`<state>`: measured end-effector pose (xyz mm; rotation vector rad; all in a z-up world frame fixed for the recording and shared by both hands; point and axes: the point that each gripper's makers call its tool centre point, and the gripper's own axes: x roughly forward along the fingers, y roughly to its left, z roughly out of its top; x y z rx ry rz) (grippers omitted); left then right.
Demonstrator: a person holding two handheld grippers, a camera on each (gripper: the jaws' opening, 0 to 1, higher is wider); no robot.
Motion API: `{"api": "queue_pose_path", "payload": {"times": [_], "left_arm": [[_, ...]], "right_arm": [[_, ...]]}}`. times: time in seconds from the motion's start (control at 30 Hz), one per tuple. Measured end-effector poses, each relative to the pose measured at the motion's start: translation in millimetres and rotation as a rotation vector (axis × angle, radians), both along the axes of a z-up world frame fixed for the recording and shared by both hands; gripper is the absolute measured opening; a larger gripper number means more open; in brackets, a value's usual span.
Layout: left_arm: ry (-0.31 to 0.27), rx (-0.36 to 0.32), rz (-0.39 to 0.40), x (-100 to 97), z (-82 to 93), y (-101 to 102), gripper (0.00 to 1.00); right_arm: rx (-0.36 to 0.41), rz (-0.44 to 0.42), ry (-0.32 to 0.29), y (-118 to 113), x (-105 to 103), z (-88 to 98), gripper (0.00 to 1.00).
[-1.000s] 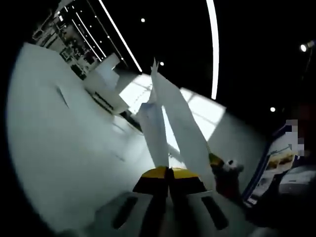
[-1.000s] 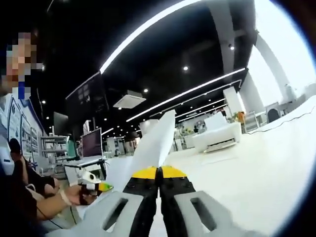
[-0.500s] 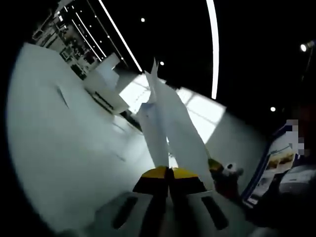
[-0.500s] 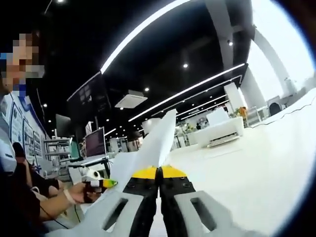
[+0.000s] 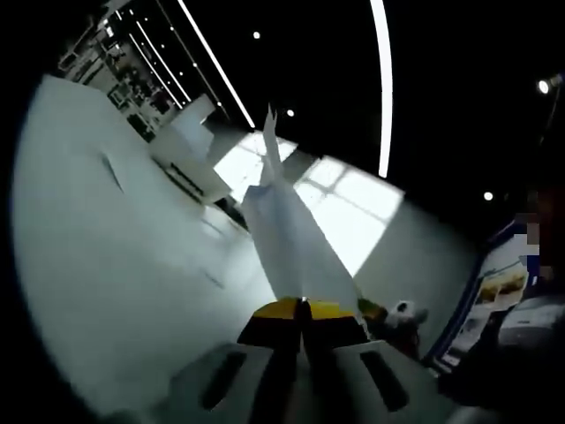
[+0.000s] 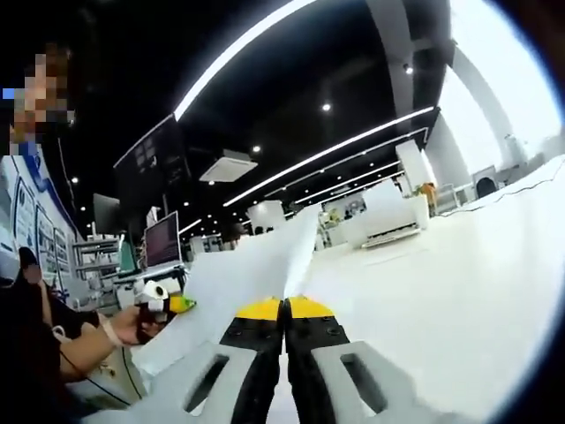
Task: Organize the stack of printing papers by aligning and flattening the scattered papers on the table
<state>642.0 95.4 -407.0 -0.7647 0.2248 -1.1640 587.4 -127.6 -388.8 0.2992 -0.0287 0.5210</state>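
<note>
I was working in a large open-plan lab or office hall: dark ceiling with long strip lights (image 6: 265,55), a monitor (image 6: 163,243) on a desk, equipment racks (image 6: 93,261), wall posters (image 6: 16,212), broad white table (image 6: 459,265).

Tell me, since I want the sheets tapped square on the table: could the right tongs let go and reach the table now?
Probably not freely. The right tongs are shut on the paper, as are the left tongs; the table beyond looks bare.
</note>
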Motion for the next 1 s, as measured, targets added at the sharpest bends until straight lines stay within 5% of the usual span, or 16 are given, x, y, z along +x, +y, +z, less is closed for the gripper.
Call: {"api": "queue_pose_path", "payload": {"times": [1.0], "left_arm": [[0.027,-0.018,0.000,0.8,0.0,1,0.10]], "right_arm": [[-0.031,0.137,-0.011,34,-14,-16.6,0.00]]}}
